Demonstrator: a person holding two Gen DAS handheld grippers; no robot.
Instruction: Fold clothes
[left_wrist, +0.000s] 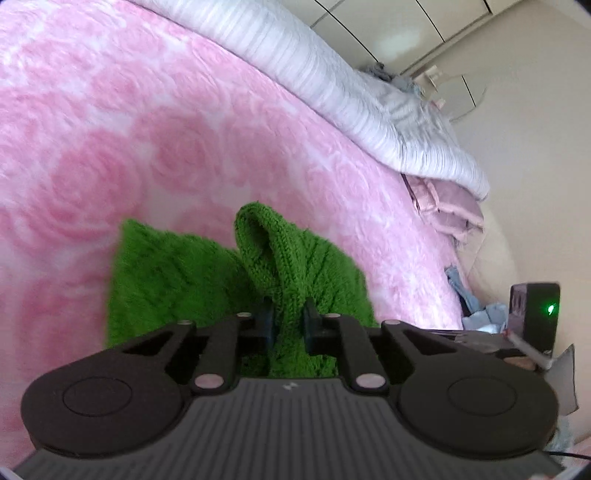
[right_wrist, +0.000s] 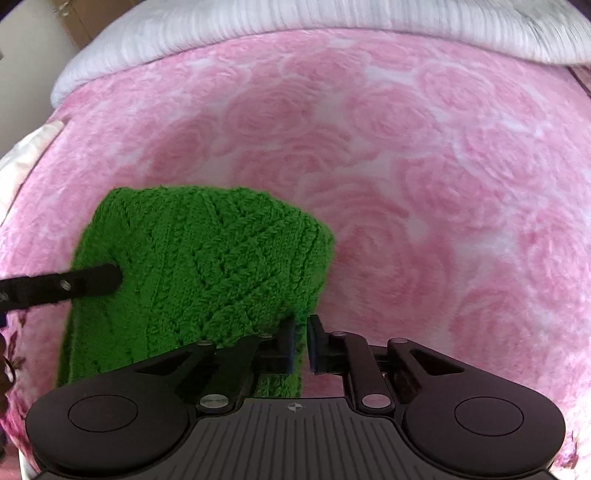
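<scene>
Knitwear in bright green (right_wrist: 207, 266) lies on the pink rose blanket (right_wrist: 406, 166) of the bed; left claw (left_wrist: 288, 317) pinches a raised fold, right claw (right_wrist: 301, 339) clamps its near edge.

bed: pink rose blanket (right_wrist: 369, 147) | far edge: white ribbed duvet (left_wrist: 332, 85) | walls: cream (left_wrist: 535, 110)
</scene>
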